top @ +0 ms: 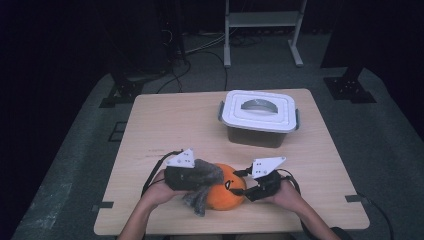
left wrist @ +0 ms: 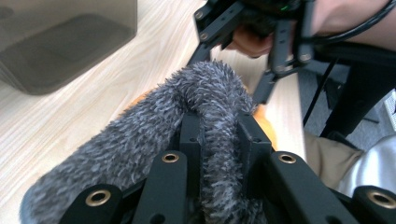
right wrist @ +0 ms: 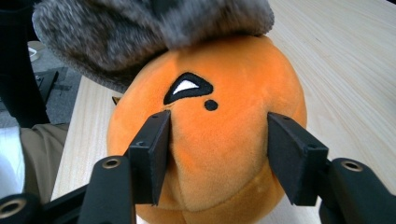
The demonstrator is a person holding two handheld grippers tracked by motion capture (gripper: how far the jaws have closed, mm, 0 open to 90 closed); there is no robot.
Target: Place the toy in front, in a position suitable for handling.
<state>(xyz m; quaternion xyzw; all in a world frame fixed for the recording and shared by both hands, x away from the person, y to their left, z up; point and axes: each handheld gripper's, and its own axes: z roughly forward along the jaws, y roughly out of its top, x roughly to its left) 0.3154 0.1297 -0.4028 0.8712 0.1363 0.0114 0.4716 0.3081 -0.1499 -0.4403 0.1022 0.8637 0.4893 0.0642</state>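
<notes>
Orange plush (top: 226,194) resting on the surface (top: 165,125) near the front edge, about midway along it, lower part broad against the wood. Black eye with a white patch and a small black dot (right wrist: 211,105) stitched on the side facing the right gripper. Grey fur (top: 204,181) draped over the top and left side of the plush, one end hanging down toward the front edge.

Left gripper (top: 192,176) just left of the plush, fingers (left wrist: 191,140) pressed together on a fold of the grey fur; fur bulging out on either side of the pinch and arching over the orange body beyond. Left hand (top: 157,189) behind it, forearm entering from the front edge.

Right gripper (top: 243,181) just right of the plush, fingers (right wrist: 152,154) spread, one on each side of the orange body. Left finger close against the fabric, right finger (right wrist: 292,156) at the flank; contact not certain, no dent visible in the plush. Right hand (top: 287,192) behind it.

Lidded box (top: 260,120) toward the back right of the surface, well apart from the plush: white lid, grey handle recess on top, dark translucent walls, latches at both ends.
</notes>
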